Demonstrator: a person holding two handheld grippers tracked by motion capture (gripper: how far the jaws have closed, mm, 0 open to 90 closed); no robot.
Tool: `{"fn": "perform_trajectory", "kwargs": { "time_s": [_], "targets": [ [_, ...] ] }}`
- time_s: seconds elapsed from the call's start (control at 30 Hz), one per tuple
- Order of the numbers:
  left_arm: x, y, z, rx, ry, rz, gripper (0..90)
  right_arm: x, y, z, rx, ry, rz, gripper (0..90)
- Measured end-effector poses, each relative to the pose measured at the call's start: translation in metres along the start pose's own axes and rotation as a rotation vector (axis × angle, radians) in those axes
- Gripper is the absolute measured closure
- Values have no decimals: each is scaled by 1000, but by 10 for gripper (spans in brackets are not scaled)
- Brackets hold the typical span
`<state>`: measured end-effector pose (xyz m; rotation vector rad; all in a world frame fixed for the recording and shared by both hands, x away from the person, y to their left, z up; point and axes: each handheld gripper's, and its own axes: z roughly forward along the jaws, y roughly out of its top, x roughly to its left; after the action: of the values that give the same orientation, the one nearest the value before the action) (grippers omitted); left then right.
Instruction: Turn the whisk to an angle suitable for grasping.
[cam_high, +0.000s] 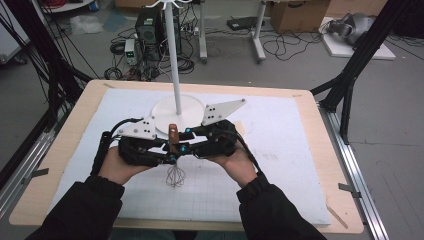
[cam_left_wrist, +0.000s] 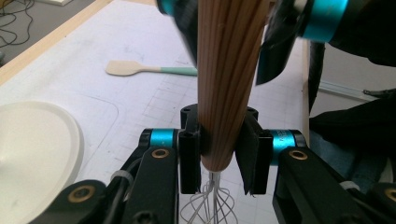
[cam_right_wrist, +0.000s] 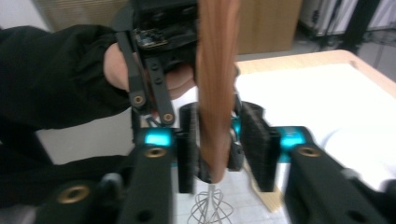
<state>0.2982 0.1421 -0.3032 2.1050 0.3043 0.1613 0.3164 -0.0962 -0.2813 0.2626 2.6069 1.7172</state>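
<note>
High view: whisk is being held upright above the table between both hands, wire head down, wooden handle up, likely for a handover or regrip in front of the white stand.

Left gripper view: left gripper jaws are pressing on the handle's lower end, so the whisk is being carried here. A spatula is lying on the mat beyond.

Right gripper view: right gripper jaws are standing open around the handle, a gap showing on 1 side.

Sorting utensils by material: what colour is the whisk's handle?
Light brown wood grain on the whisk handle, clearest in the left gripper view.
</note>
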Motion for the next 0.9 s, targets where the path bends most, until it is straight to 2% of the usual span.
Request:
{"fn": "perform_trajectory", "kwargs": {
  "time_s": [0.07, 0.57, 0.7, 0.9],
  "targets": [
    [1, 0, 0, -1, 5, -1, 720, -3, -2, -3, -4, 1, 15, 577],
    [13, 2, -2, -32, 25, -54, 721, -20, -24, -33, -23, -89, 125, 343],
    [16, 2, -4, -43, 29, -63, 721, -23, -32, -41, -38, -107, 148, 325],
    [17, 2, -6, -47, 34, -72, 720, -27, -43, -48, -29, -147, 171, 302]
  ]
}}
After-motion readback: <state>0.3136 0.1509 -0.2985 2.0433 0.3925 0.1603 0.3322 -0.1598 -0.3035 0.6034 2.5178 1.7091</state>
